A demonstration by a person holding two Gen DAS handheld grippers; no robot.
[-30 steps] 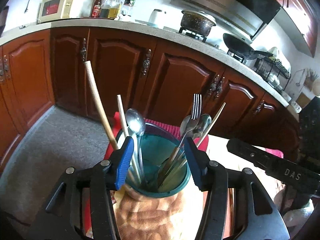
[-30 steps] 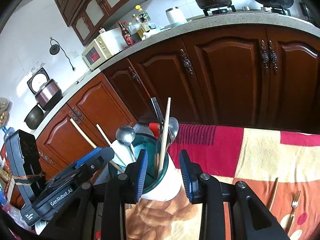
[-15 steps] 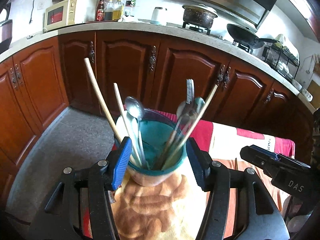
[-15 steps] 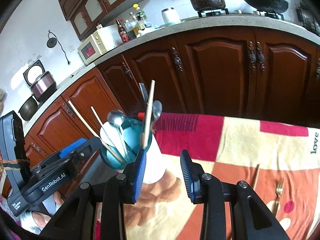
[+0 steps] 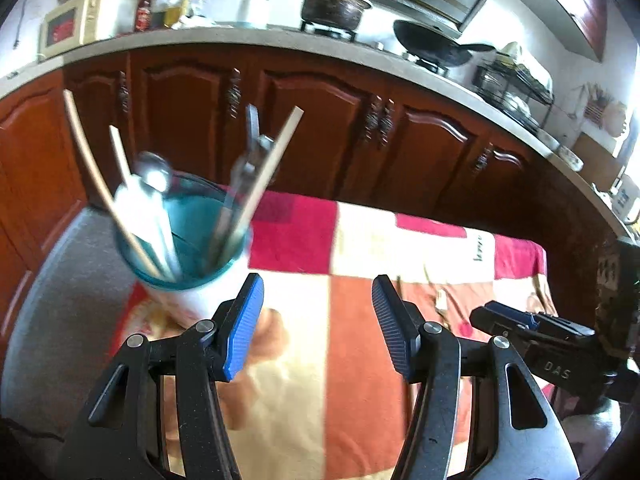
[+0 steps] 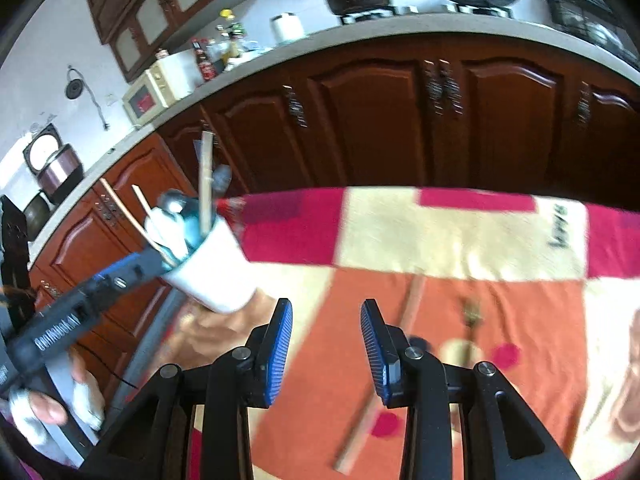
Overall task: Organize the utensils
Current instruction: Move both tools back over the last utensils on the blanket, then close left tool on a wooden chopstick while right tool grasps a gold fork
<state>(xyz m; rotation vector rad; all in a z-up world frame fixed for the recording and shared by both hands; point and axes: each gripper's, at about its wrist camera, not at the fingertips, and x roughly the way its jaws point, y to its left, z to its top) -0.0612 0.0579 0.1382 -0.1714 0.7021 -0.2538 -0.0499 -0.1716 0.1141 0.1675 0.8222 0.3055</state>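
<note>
A white cup with a teal inside (image 5: pixel 188 264) stands at the table's left end and holds chopsticks, spoons and a fork. It also shows in the right wrist view (image 6: pixel 216 272). My left gripper (image 5: pixel 316 320) is open and empty, to the right of the cup and back from it. My right gripper (image 6: pixel 326 340) is open and empty above the cloth. A wooden chopstick (image 6: pixel 384 384) and a small fork (image 6: pixel 470 320) lie on the cloth in front of it, blurred.
The table wears a red, cream and orange checked cloth (image 5: pixel 360 240). Dark wooden cabinets (image 5: pixel 320 132) with a grey counter run behind. The floor (image 5: pixel 60 280) drops off left of the cup. My left gripper's body (image 6: pixel 80 308) crosses the left of the right wrist view.
Both grippers have drawn back from the cup and swung right. The cup now stands left of both, outside the jaws. The chopstick and fork on the cloth have come closer to my right gripper.
</note>
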